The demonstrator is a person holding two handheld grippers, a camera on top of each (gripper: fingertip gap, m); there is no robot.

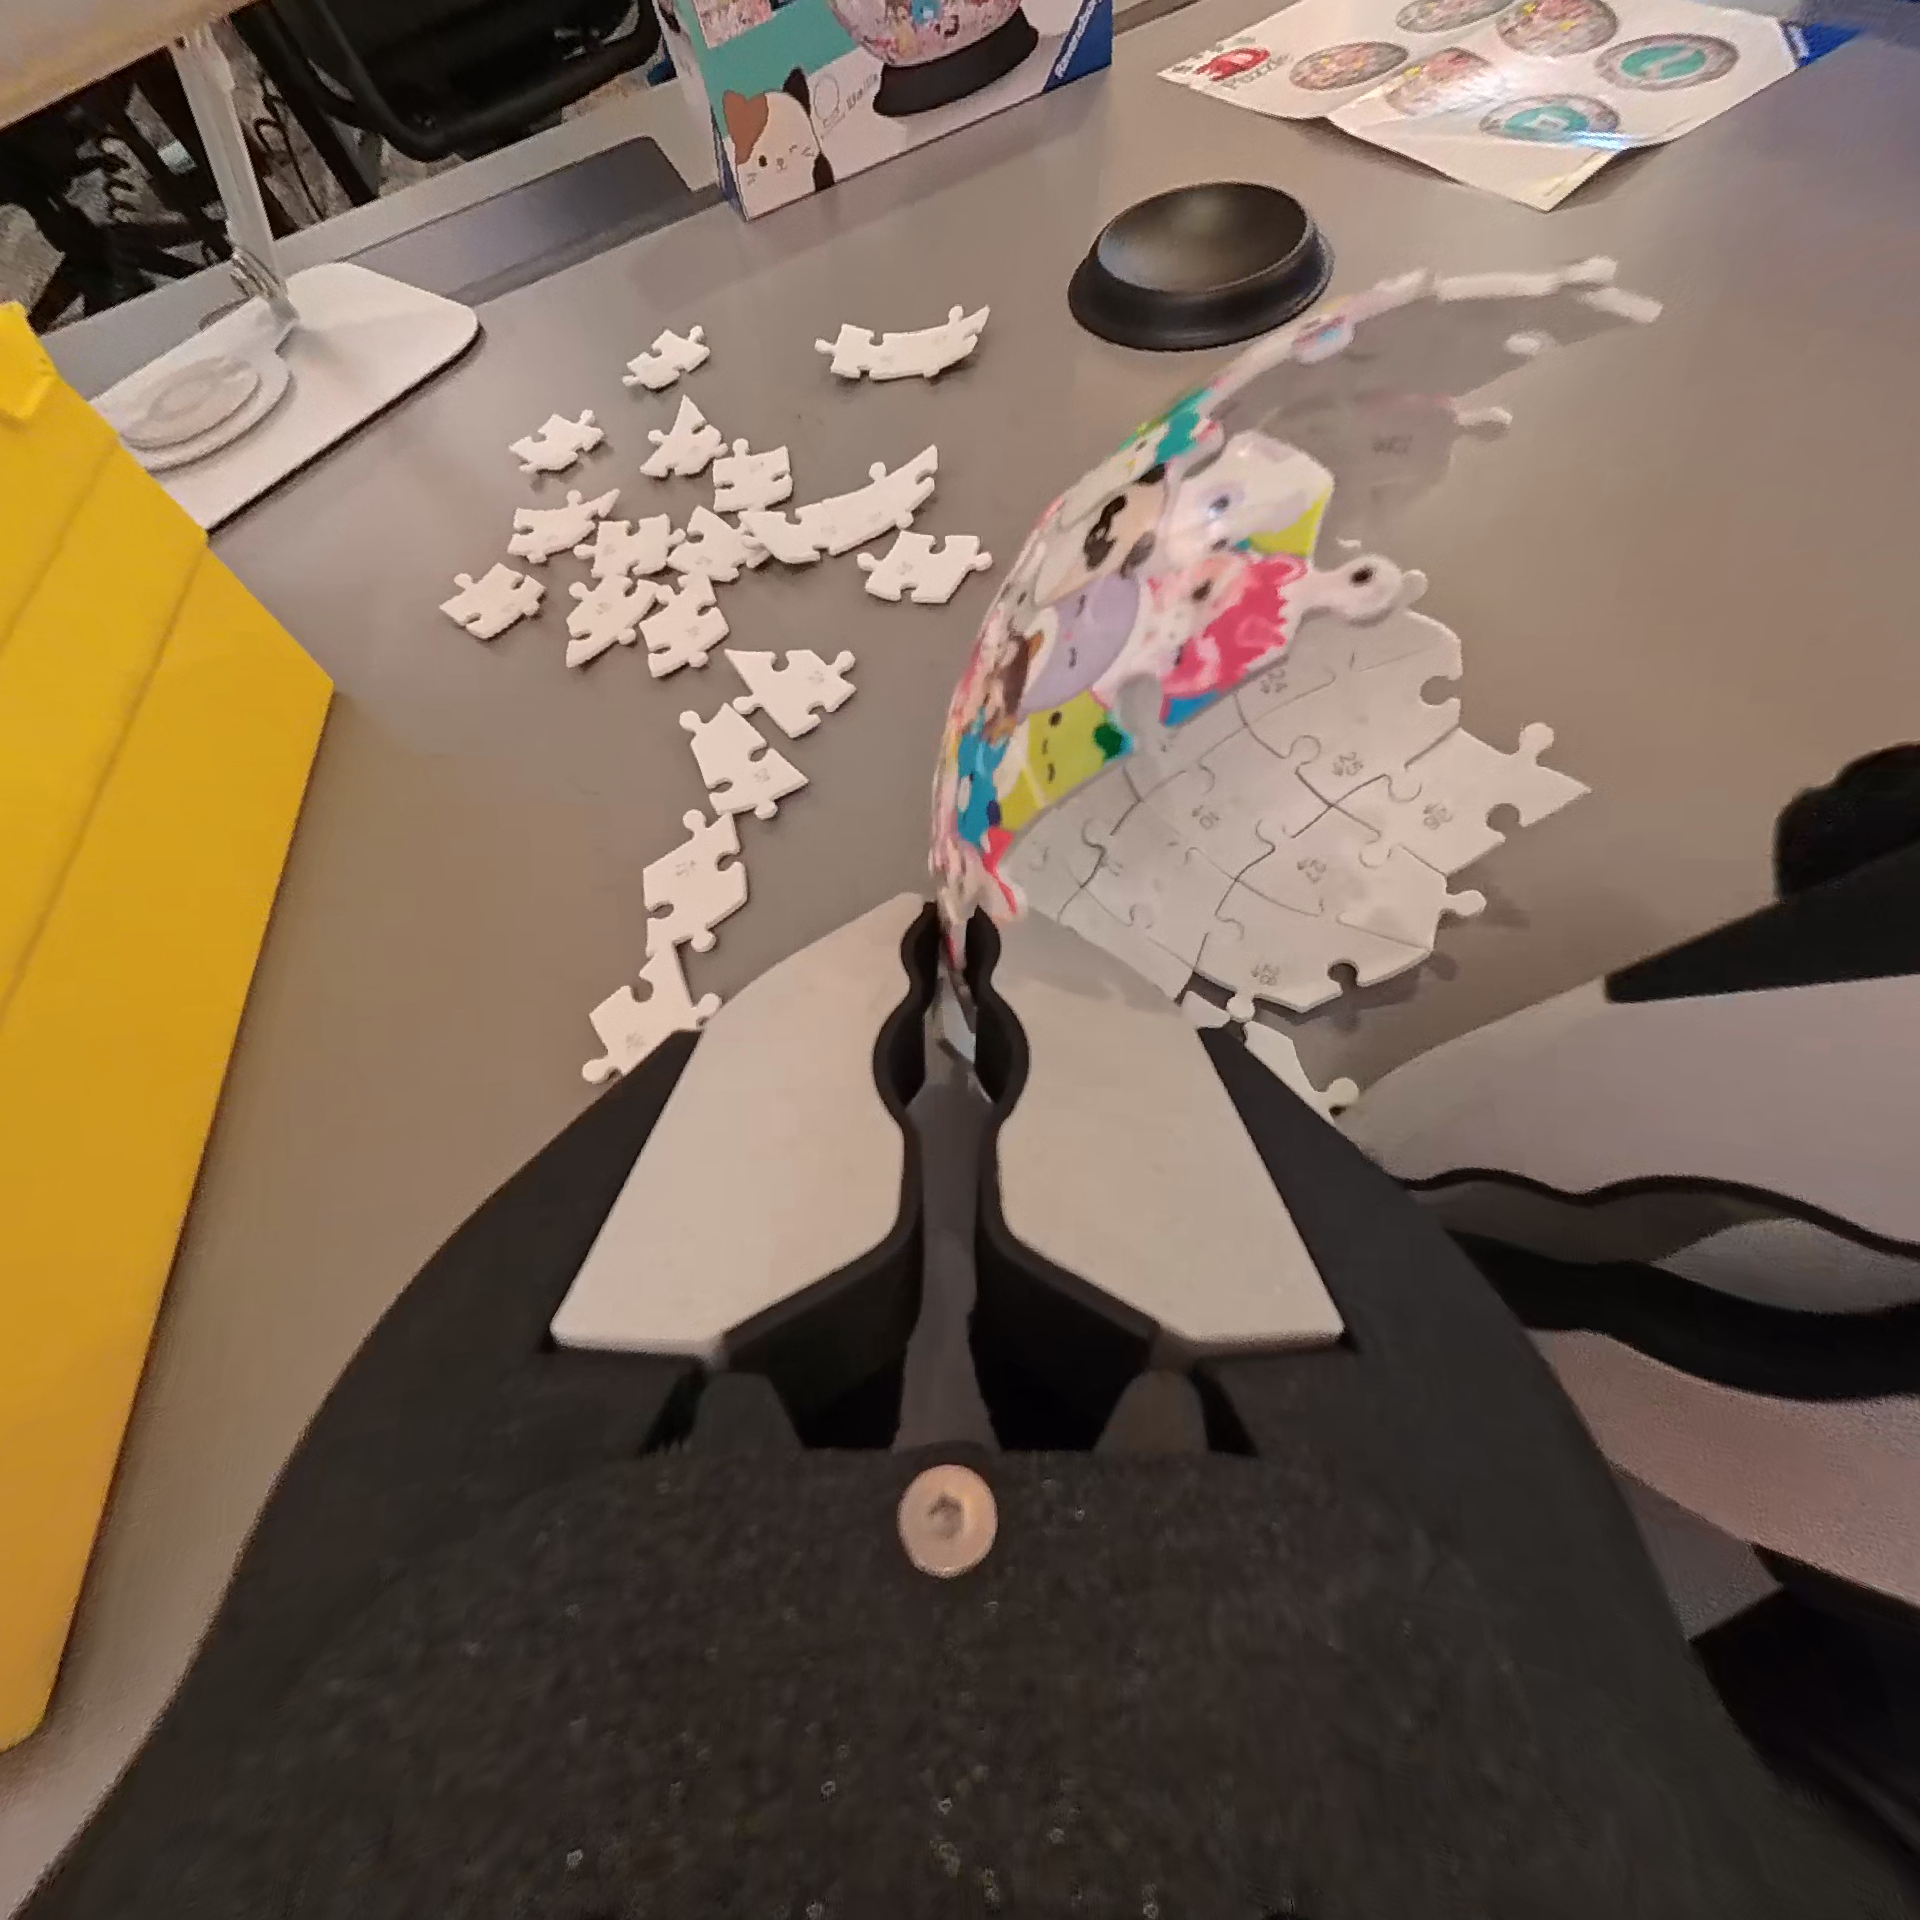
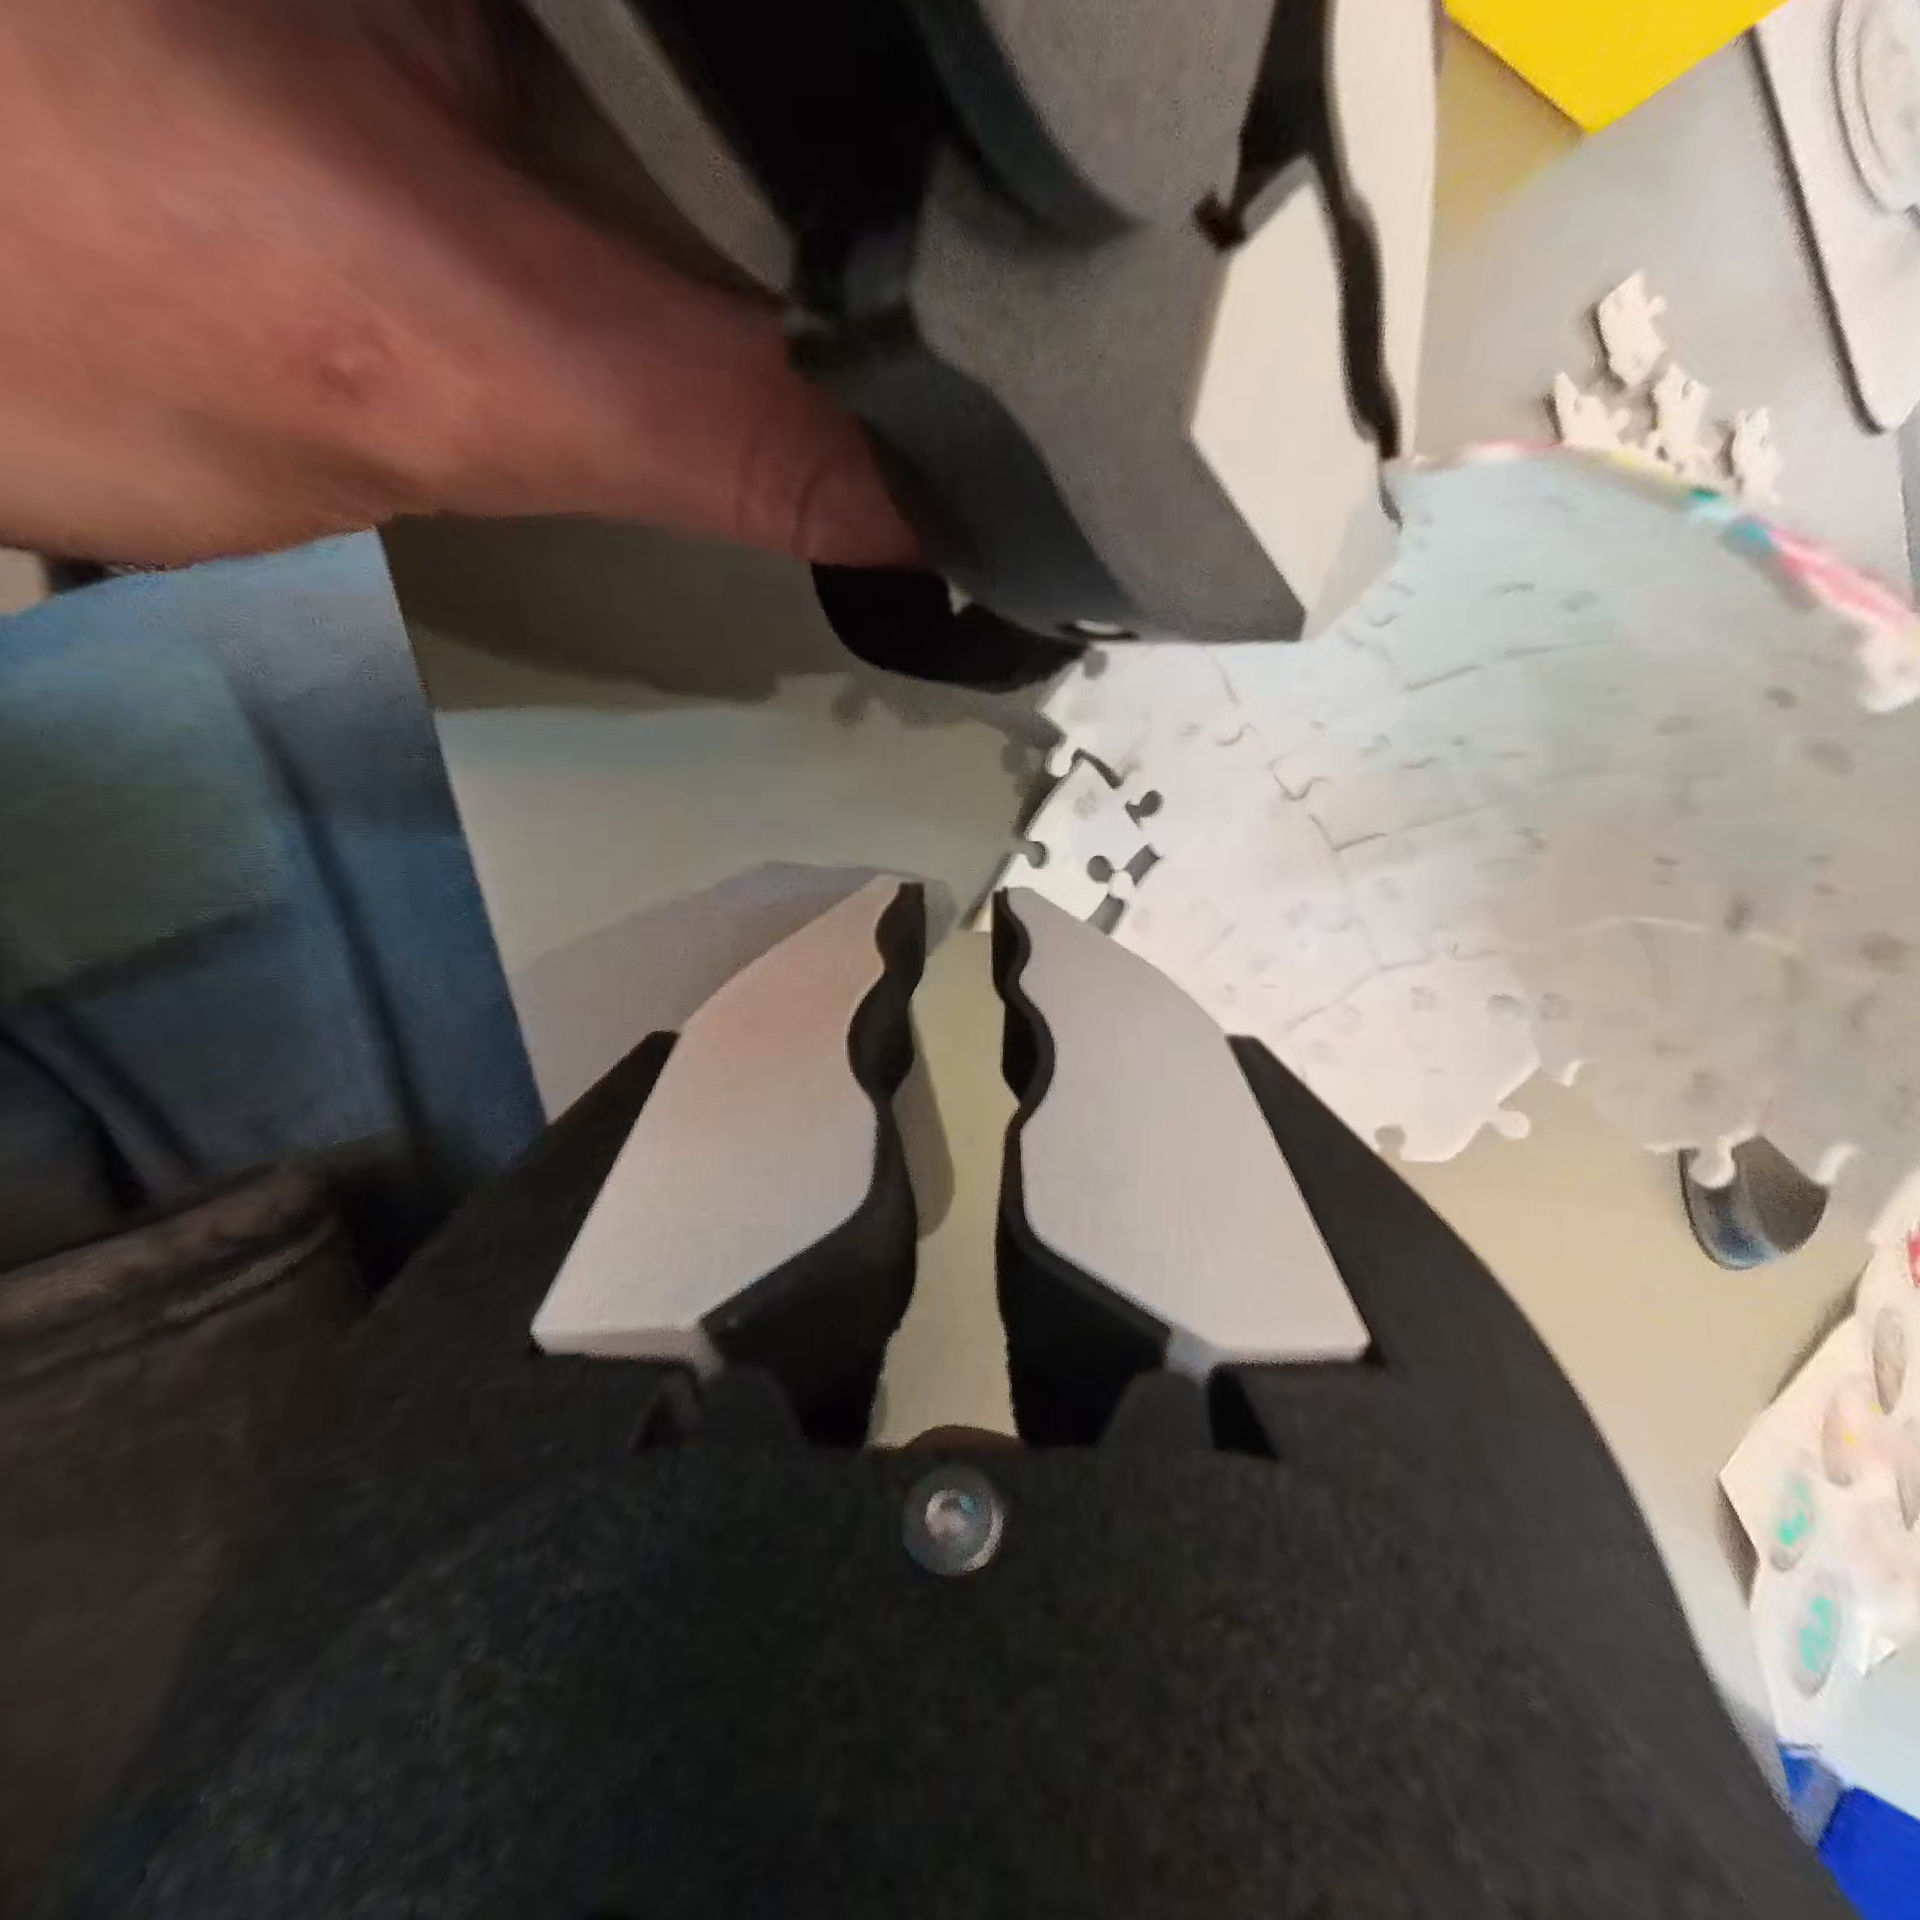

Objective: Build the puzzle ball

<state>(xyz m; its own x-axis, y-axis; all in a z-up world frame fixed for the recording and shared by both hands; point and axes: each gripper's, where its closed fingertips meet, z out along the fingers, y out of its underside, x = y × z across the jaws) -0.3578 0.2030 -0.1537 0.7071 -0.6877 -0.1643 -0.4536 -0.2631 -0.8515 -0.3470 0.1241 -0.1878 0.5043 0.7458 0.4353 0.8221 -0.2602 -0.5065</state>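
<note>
Judging by the loose pieces [image 1: 665,561], roughly half remains: left hand-held gripper [image 1: 961,935] clamps the partial shell [image 1: 1091,644]; right hand-held gripper [image 2: 958,914] slightly apart, empty

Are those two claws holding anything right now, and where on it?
The left gripper pinches the part-built puzzle ball by its lower edge. The right gripper holds nothing; its jaws are slightly apart.
</note>
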